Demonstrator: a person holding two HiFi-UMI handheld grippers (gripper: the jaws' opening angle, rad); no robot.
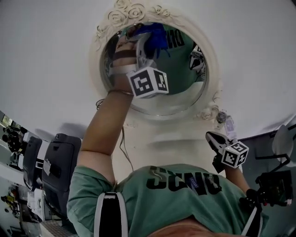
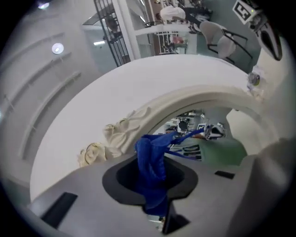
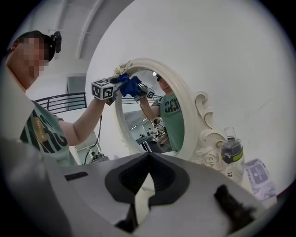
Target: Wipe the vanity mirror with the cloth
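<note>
The oval vanity mirror (image 1: pixel 178 88) has an ornate cream frame (image 1: pixel 134 11) and hangs on a white wall. My left gripper (image 1: pixel 140 37) is raised to the upper part of the glass, shut on a blue cloth (image 1: pixel 156 34) that presses against the mirror near the frame's rose carving. In the left gripper view the cloth (image 2: pixel 152 166) bunches between the jaws, with the frame (image 2: pixel 115 134) just beyond. My right gripper (image 1: pixel 216 140) hangs low beside the mirror's bottom corner, shut and empty. The right gripper view shows its jaws (image 3: pixel 148 159) together, the mirror (image 3: pixel 155 115) and the cloth (image 3: pixel 129 85).
A clear bottle with a green band (image 3: pixel 231 155) and a white packet (image 3: pixel 256 176) stand by the frame's lower scrollwork, near my right gripper. Black equipment (image 1: pixel 55 166) sits off to the left. A cable (image 1: pixel 124 148) dangles from the left arm.
</note>
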